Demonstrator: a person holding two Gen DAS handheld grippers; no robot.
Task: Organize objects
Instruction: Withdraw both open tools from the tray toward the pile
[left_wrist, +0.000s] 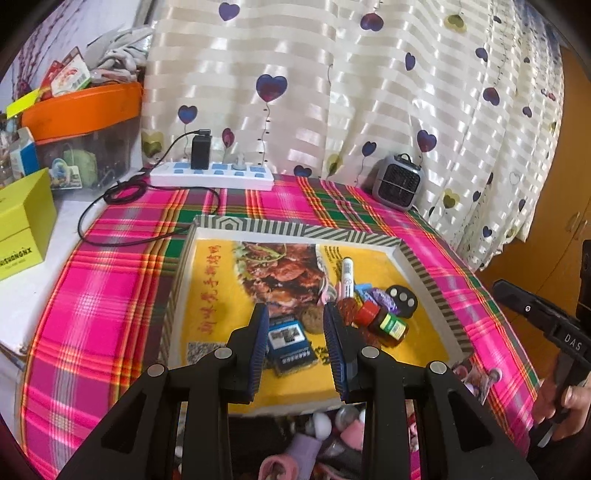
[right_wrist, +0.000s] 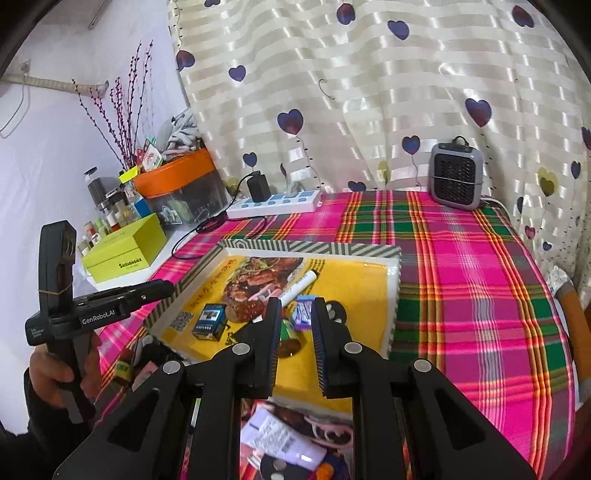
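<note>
Both wrist views look down, close — sharing the tray (left_wrist: 424, 273) (right_wrist: 393, 291).

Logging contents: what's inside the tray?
In the tray: marker, blue box, red-capped bottle, black remote, purple packet, round cookie. Gripper fingers cover some.

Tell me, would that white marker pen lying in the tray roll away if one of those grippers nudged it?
Probably, if pushed sideways: the white marker looks round and smooth, lying flat on the tray. It likely would not go far, since small items crowd its lower end and the tray has raised walls. It looks rigid and light, so a hand-held gripper could likely pinch it without bending it.
</note>
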